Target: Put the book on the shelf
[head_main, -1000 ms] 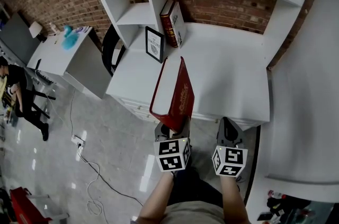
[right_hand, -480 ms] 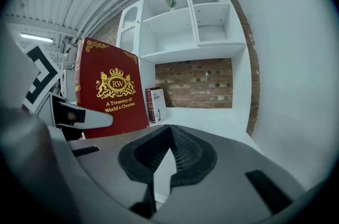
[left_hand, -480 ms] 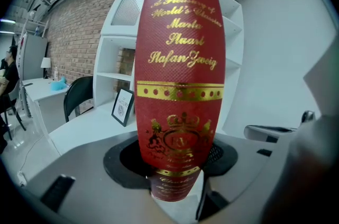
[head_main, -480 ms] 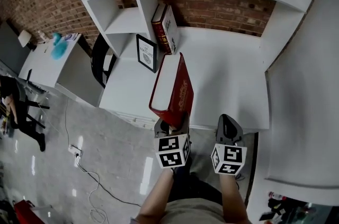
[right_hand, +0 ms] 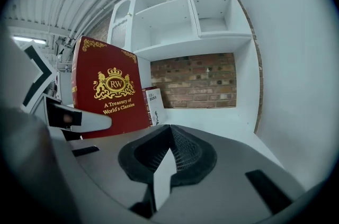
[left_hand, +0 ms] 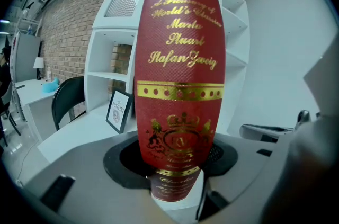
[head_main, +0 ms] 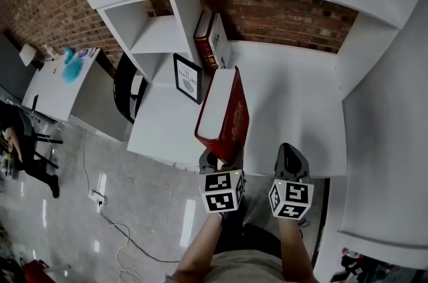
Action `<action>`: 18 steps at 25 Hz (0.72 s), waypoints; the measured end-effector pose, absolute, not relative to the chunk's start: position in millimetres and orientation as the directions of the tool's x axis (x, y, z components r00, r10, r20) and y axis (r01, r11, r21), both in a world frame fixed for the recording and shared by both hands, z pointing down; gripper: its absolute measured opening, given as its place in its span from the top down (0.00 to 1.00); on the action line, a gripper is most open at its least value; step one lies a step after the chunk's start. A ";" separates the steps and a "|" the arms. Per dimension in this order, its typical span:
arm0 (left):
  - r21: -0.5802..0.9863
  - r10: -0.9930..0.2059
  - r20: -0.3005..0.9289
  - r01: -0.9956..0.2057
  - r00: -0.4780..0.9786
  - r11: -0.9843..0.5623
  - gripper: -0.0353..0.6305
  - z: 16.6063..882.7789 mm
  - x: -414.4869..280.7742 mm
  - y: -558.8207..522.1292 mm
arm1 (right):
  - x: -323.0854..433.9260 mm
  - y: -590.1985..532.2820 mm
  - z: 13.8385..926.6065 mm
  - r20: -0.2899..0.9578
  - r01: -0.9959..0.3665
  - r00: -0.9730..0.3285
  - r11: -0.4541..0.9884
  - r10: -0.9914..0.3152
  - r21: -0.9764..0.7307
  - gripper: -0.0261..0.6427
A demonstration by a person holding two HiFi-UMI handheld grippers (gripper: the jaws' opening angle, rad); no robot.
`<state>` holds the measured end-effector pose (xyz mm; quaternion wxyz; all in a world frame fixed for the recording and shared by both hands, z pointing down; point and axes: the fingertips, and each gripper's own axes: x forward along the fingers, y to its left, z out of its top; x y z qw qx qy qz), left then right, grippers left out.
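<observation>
At the left of the surface (head_main: 294, 101) a framed picture (head_main: 188, 77) stands just in front of the shelf (head_main: 157, 37). It is light and upright, so a brush from the passing cover would likely knock it flat. Just right of it, two books (head_main: 212, 39) lean against the shelf's upright; a nudge could slide them down.

The red book (head_main: 224, 114) is in the air above the surface's near edge, spine toward the person, gripped only at its lower end by the left claw (head_main: 221, 156). With so much heavy book beyond the pads, it may pivot or slip free.

The right claw (head_main: 289, 164) hangs beside it with jaws together and nothing between them, so it lends no support if the book tips.
</observation>
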<state>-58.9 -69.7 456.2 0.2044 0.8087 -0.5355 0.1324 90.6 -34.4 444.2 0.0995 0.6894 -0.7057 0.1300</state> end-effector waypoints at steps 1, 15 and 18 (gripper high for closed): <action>0.191 -0.811 0.432 -0.919 0.395 -0.346 0.58 456.6 -59.4 -75.0 | 88.9 -40.6 444.8 0.320 -0.999 -0.030 0.016 -0.947 -0.046 0.94; 0.203 -0.790 0.444 -0.906 0.423 -0.371 0.58 467.1 -59.5 -127.0 | 82.2 -90.5 448.6 0.326 -0.999 -0.014 0.000 -0.945 -0.043 0.94; 0.205 -0.789 0.445 -0.905 0.425 -0.372 0.58 469.5 -55.8 -133.6 | 89.3 -96.2 450.5 0.326 -0.999 -0.005 -0.011 -0.945 -0.046 0.94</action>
